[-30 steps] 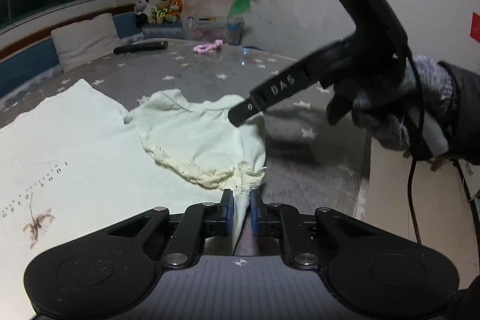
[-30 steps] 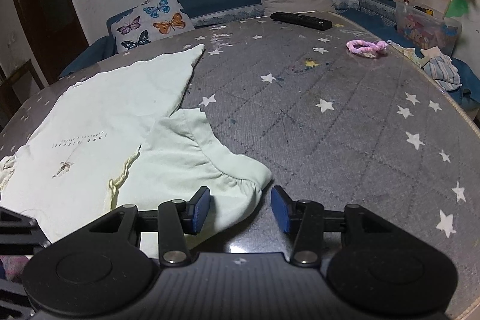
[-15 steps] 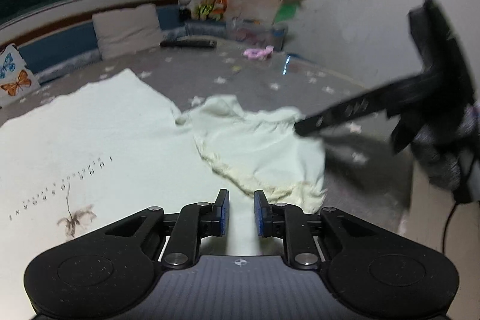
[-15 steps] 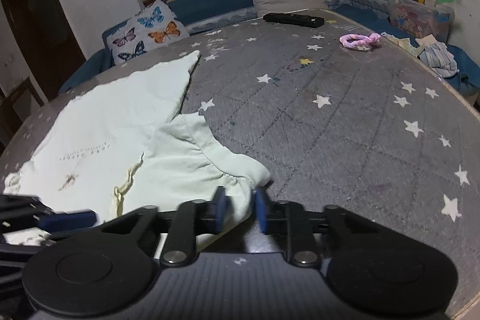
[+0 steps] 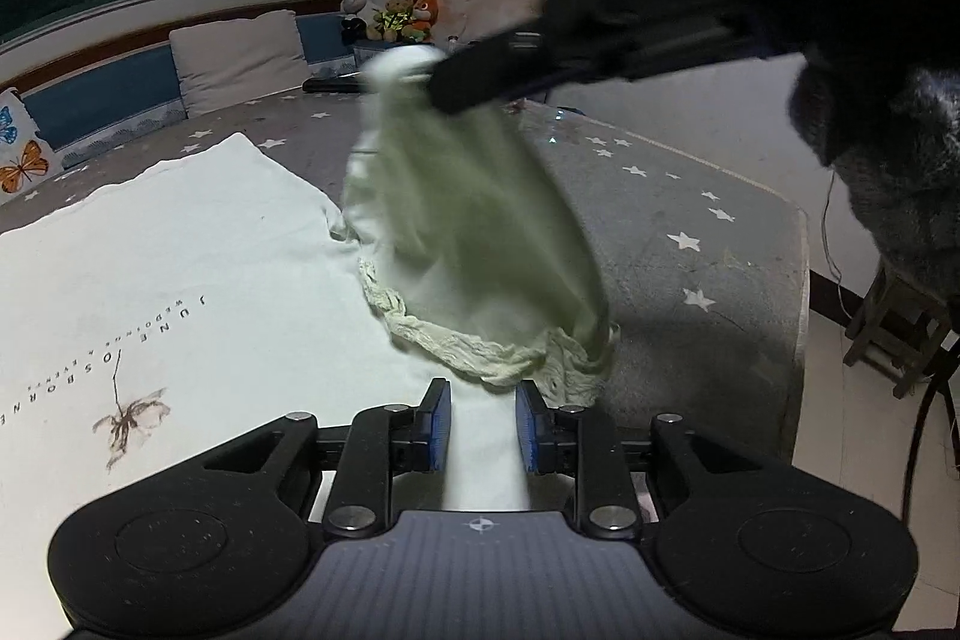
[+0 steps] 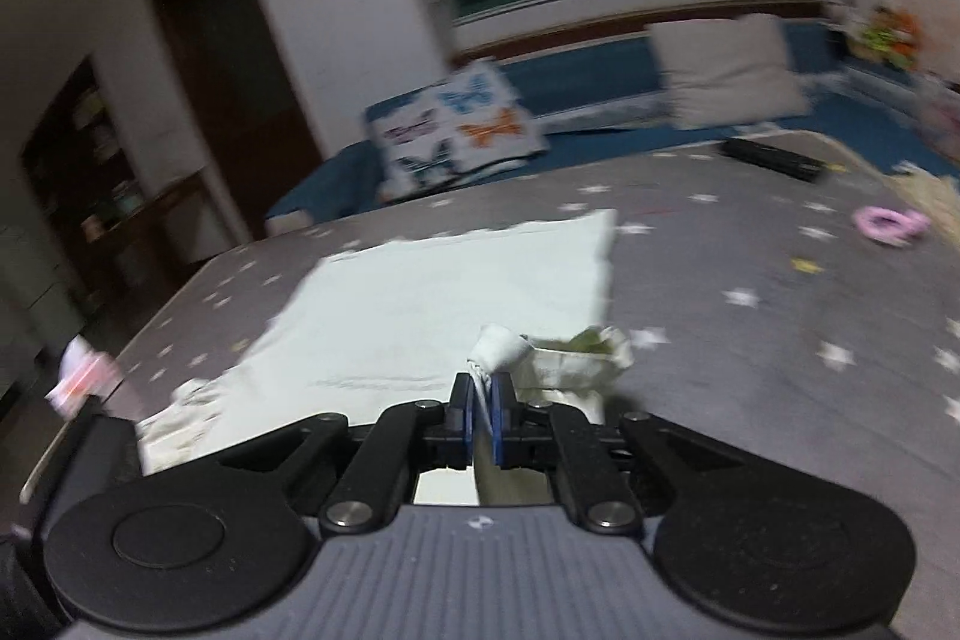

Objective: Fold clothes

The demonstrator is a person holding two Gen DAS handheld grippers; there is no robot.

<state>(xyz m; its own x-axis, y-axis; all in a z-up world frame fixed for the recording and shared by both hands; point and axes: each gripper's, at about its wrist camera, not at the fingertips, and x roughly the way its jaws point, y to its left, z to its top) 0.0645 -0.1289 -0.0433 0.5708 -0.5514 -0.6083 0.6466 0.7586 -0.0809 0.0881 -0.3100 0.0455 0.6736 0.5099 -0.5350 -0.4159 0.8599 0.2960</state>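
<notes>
A pale green shirt is lying spread across a grey star-patterned bed. The right gripper is pinching the shirt's ruffled sleeve between pressed-together fingers and holding it lifted above the shirt's body, so the sleeve is hanging in a blurred fold. The left gripper is sitting low at the shirt's near edge, its blue-padded fingers spread apart with flat cloth lying between them, gripping nothing.

The step in hand appears to be folding the sleeve inward over the shirt's body. The next move probably calls for carrying the sleeve across and laying it flat on the shirt's front, without dragging the body cloth along.

Printed on the shirt's front, beside a small plant-like drawing, the words "JUNE OSBORNE" are readable; a smaller line beside them is too fine to read.
</notes>
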